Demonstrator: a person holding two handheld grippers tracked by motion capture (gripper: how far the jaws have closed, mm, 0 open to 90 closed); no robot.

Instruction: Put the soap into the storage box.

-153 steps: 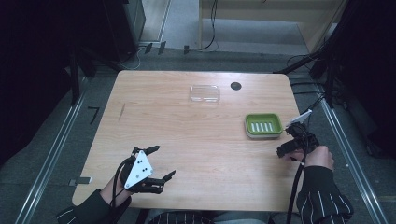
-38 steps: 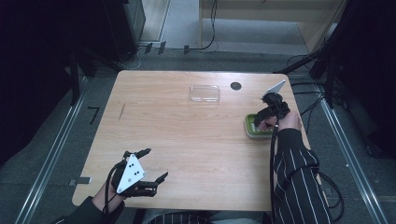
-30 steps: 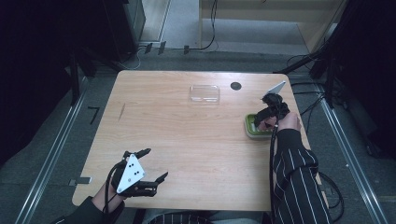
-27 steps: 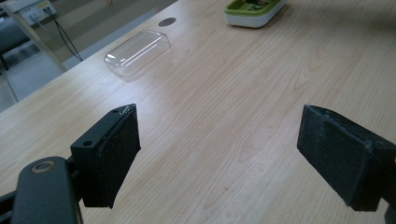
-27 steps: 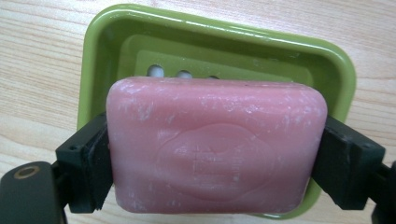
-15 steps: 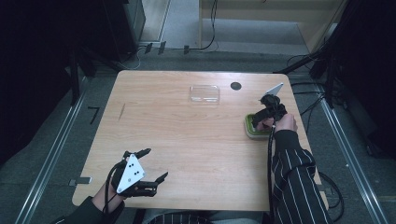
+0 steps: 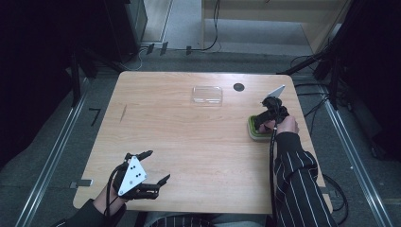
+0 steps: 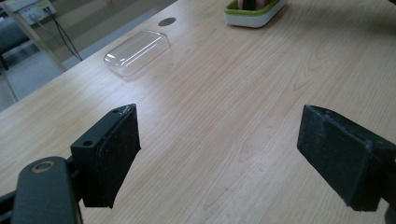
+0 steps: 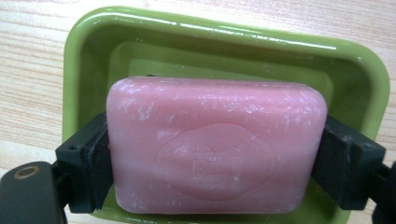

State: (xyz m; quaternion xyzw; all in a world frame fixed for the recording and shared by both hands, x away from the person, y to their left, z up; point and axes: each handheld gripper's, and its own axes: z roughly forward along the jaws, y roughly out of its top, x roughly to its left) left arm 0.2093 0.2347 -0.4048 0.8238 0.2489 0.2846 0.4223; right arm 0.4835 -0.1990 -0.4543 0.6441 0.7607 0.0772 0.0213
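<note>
Over the green dish, right side of the table: the right gripper (image 7: 265,118) has its two black jaws pressed on the short ends of a pink soap (image 9: 215,144).
Right gripper's hold: closed tight on the soap, one jaw on each end, no gap to see.
Soap: it sits inside the green dish (image 9: 224,42), or just above its floor; I cannot tell if it touches the bottom.
Green dish: it stands on the wooden table (image 7: 189,137) near the right edge, with the person's right hand (image 7: 283,125) just behind the gripper.
Left gripper (image 7: 144,177): jaws wide apart, nothing between them, only bare wood showing there. It is near the front left corner, well apart from the dish.
Clear lid (image 7: 207,94): it lies by itself near the far edge, beside a small dark hole (image 7: 239,87) in the table.
What could go wrong: soap is slippery, so I think it may slide out if the jaws squeeze too softly or tilt.
Another worry: the jaws reach down inside the dish, so pulling sideways could drag or tip the dish.
</note>
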